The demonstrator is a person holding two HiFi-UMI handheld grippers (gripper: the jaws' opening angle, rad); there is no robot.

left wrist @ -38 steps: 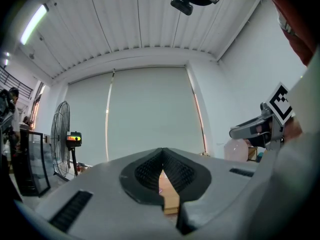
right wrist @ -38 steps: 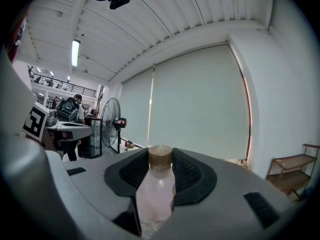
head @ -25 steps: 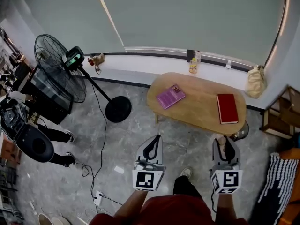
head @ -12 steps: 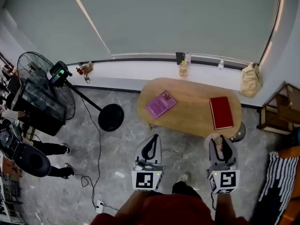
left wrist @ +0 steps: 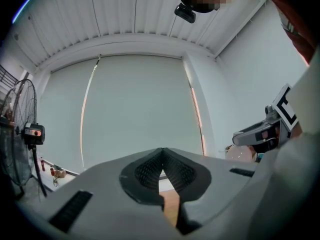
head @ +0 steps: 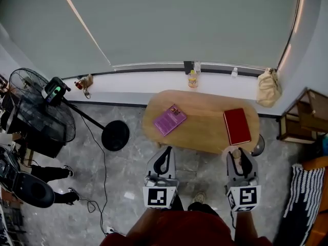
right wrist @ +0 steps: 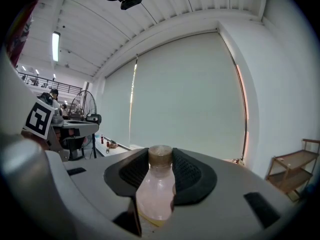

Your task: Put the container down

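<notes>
We see soft, even light filtering through the drawn blind (head: pixel 195 24), with bright strips at its edges; both gripper views bend toward dark corners, and the near container (right wrist: pixel 156 194) looks slightly soft.

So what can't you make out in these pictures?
- Right gripper view: base of the pale plastic bottle, hidden behind the right gripper.
- Head view: titles on the purple book and red book, too small.
- Head view: labels of the small bottles on the white windowsill, too small.
</notes>
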